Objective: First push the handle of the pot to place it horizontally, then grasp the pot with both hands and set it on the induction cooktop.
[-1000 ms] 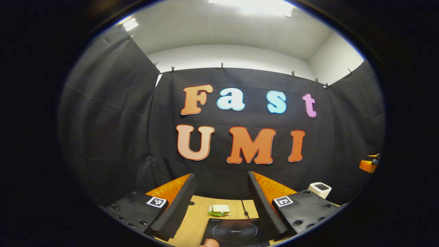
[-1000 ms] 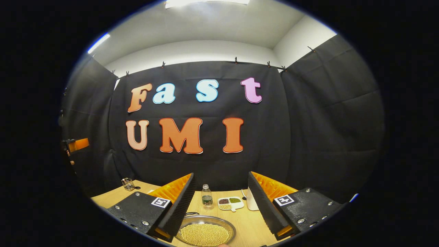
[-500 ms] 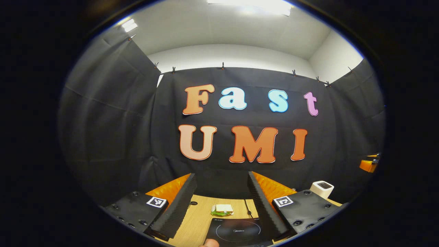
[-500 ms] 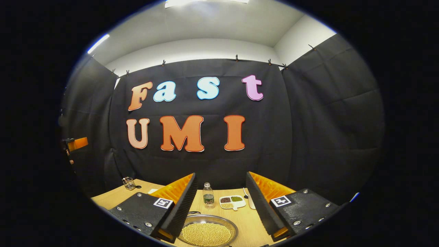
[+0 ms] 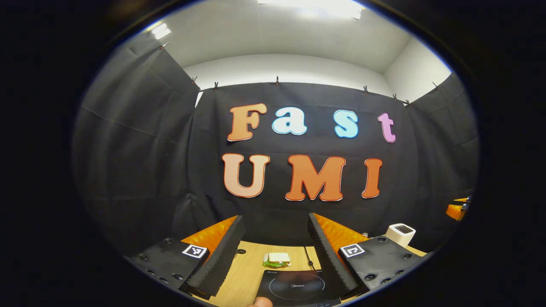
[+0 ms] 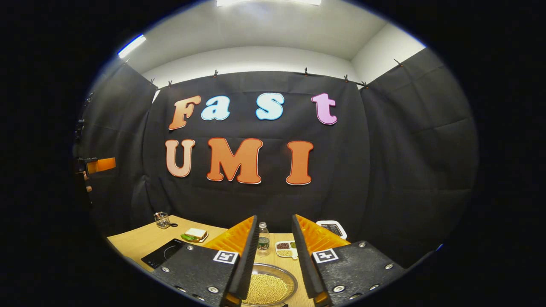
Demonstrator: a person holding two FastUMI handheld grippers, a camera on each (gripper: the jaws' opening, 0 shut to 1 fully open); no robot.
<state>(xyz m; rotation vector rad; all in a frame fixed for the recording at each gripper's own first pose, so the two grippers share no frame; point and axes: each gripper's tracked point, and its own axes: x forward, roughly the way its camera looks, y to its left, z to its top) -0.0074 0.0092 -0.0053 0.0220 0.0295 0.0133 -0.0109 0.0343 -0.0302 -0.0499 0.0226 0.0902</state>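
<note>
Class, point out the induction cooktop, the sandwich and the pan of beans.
induction cooktop (image 5: 297, 287): left gripper view, its dark top.
sandwich (image 5: 277, 258): left gripper view, its bread.
pan of beans (image 6: 268, 288): right gripper view, the beans.

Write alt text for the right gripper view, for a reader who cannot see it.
The right gripper hangs with its fingers apart above a metal pot of yellowish beans on a wooden table. Behind the pot stand a small bottle and a divided dish; a black induction cooktop and a sandwich lie to the left.

Pale wood-grain table (image 6: 136, 241), glossy black cooktop (image 5: 298, 288), shiny metal pot (image 6: 286, 275).
</note>
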